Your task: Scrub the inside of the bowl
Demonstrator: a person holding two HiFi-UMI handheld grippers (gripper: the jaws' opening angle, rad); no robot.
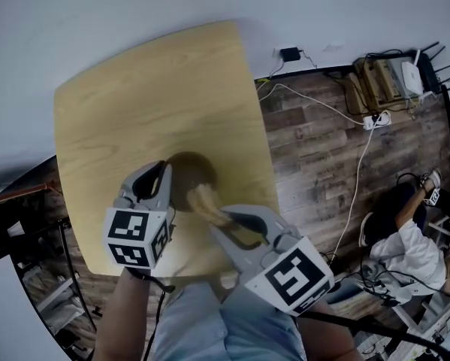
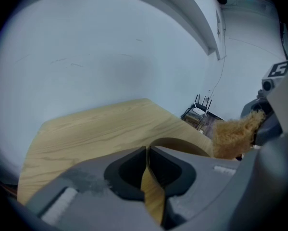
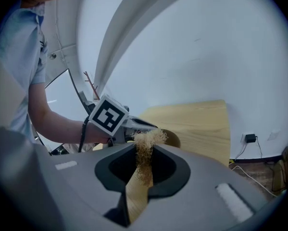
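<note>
A brown wooden bowl stands near the front edge of the light wooden table. My left gripper is shut on the bowl's left rim; in the left gripper view the thin bowl wall runs between the closed jaws of that gripper. My right gripper is shut on a tan fibrous scrubber, whose tip reaches over the bowl's near rim. The right gripper view has the scrubber pinched in that gripper, with the bowl just beyond. Most of the bowl's inside is hidden.
Right of the table is dark plank floor with white cables, a power strip and boxes by the wall. A person sits at the far right. A shelf stands at the lower left.
</note>
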